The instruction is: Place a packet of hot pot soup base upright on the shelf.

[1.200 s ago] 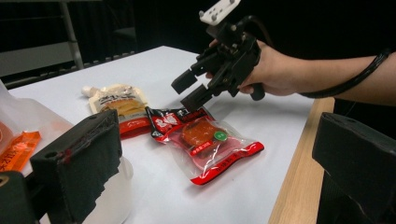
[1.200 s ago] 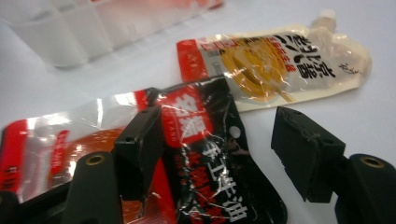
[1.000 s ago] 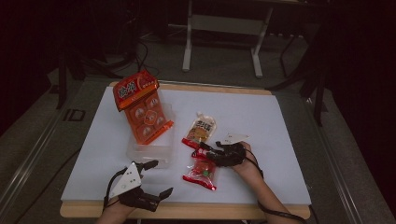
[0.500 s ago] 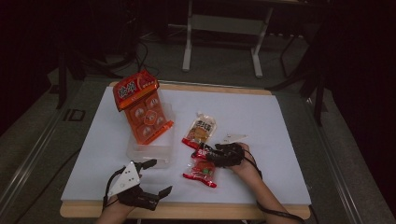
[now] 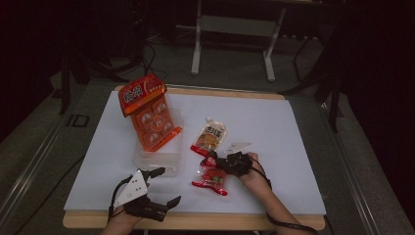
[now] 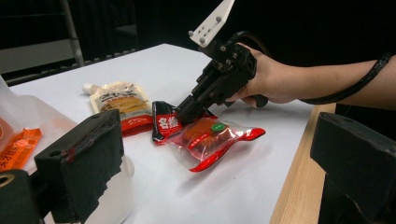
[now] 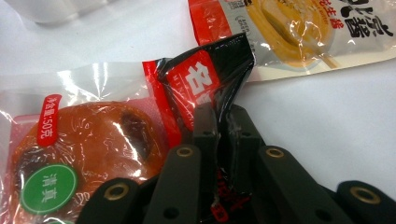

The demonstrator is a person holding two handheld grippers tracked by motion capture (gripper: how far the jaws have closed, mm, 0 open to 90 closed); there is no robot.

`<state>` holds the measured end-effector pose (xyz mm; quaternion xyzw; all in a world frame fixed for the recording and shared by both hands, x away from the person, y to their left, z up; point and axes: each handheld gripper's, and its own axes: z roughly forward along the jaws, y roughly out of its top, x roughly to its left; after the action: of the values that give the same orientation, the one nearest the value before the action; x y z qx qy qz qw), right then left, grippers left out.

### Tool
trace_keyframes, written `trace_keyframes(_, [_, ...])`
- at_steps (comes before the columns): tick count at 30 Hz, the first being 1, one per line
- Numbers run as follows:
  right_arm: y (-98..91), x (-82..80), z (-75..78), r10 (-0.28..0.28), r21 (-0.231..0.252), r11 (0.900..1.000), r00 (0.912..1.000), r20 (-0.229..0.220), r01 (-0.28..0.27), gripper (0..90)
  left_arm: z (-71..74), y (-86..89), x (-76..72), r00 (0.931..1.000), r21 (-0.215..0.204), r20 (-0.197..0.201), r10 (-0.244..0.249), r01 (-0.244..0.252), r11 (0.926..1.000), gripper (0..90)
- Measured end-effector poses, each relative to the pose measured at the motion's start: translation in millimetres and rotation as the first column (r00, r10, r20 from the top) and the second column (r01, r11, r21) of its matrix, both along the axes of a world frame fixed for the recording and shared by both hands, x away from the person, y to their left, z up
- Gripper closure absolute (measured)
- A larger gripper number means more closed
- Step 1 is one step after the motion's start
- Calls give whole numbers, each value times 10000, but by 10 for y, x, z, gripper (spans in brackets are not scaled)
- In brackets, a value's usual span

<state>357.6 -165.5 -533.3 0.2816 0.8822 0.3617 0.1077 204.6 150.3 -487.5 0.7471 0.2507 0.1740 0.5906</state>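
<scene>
Right tool [image 5: 211, 162] jaws just closing, now clenched on black-red end of red snack packet [image 5: 211, 178], packet lying on counter [image 5: 293, 127] beside yellow pouch [image 5: 210, 137]. Step: grasp made; next likely lift, carry toward clear tub [image 5: 155, 157] holding orange multipack [image 5: 149, 120]. Left tool [image 5: 159, 188] released, idle.

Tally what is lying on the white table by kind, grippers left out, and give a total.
Red-and-clear snack packet, pinched by the right gripper: 1
Beige spouted pouch: 1
Orange multipack bag: 1
Clear plastic container: 1
Total: 4
</scene>
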Motion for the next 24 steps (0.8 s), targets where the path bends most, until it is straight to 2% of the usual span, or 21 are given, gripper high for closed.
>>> trace_keyframes(7, [16,-42,52,-129,-68,9999,9998,174,130,861,1,22,2,10000,-155,-28,24,-25,9999,31])
trace_keyframes(11, [4,-81,129,-60,4,10000,9994,339,60,866,4,18,4,9999,205,139,89,-91,9997,31])
trace_keyframes(16, [-12,-148,247,90,227,9997,9981,602,-104,872,8,12,8,10000,303,1,88,-88,9995,41])
trace_keyframes(24, [-13,-312,462,420,415,9980,9908,1284,-477,880,42,11,-2,9999,187,-42,117,-116,9998,40])
